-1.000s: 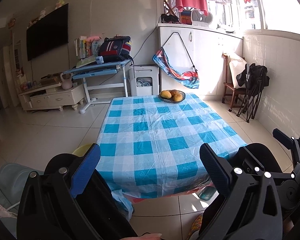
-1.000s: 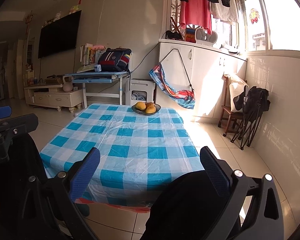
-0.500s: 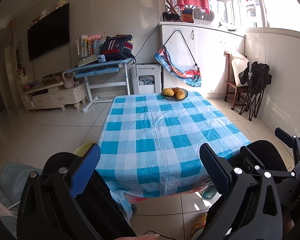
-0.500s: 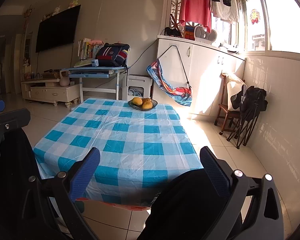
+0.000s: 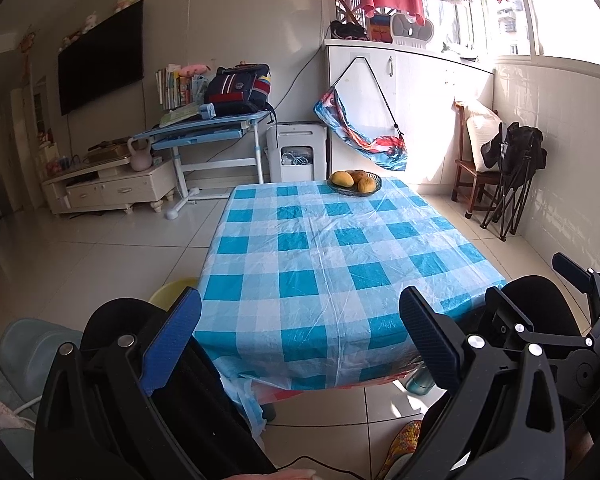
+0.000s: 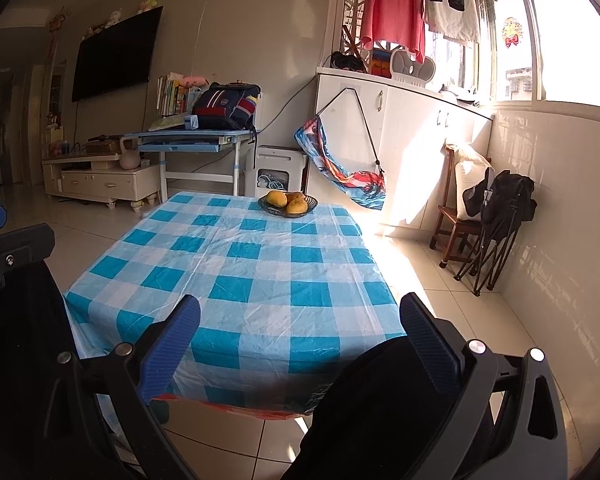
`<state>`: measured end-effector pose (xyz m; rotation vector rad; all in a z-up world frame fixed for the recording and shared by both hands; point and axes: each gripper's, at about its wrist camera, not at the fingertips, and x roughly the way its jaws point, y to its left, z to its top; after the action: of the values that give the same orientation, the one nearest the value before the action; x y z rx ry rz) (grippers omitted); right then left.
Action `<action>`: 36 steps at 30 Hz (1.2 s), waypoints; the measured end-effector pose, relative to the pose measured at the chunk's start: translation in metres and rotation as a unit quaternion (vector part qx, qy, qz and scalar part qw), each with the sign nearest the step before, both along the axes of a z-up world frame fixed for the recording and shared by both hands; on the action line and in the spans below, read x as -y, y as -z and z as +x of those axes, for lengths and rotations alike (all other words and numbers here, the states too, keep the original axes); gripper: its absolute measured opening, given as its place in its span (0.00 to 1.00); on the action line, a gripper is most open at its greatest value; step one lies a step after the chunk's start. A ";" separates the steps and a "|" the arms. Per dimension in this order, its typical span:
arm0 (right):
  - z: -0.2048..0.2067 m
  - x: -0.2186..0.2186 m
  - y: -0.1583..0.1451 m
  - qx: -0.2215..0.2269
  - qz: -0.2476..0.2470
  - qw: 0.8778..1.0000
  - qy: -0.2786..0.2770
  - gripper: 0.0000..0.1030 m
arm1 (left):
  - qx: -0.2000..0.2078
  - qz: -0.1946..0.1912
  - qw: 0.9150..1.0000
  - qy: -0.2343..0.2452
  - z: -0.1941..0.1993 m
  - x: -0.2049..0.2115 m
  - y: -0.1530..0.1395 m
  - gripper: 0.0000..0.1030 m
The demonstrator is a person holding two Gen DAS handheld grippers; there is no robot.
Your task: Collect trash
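- the left gripper (image 5: 300, 334) and the right gripper (image 6: 300, 334) both hang off the near edge of the table (image 5: 340, 264), fingers spread wide apart with nothing between them.
- no trash shows anywhere on the tabletop or on the visible floor, so where the task's thing lies cannot be told from here.
- the step in hand looks like searching; it would go best by sweeping both cameras slowly over the floor under the table and along the edges before reaching for anything.
- the tablecloth (image 6: 260, 264) is thin, glossy plastic in blue and white checks, creased, and hangs loose over the near edge, so it could snag a finger.
- a dark, shallow bowl (image 5: 355, 184) of smooth, rounded yellow fruit (image 5: 341, 178) sits near the far edge; it is not trash.
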<state>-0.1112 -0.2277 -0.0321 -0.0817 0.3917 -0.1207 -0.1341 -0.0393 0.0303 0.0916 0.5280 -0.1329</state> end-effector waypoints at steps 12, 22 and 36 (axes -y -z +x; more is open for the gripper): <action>0.001 -0.001 0.001 -0.002 0.004 1.000 0.001 0.93 | -0.001 0.009 1.000 0.008 -0.001 0.006 0.002 0.93; 0.001 -0.001 0.001 -0.002 0.004 1.000 0.001 0.93 | -0.002 0.006 1.000 0.007 -0.001 0.005 0.002 0.93; 0.001 -0.002 0.001 -0.003 0.003 1.000 0.001 0.93 | -0.035 -0.038 0.998 0.025 0.005 0.003 0.011 0.93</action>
<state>-0.1101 -0.2257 -0.0329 -0.0752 0.3977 -0.1212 -0.1289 -0.0428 0.0191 0.0250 0.5895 -0.2048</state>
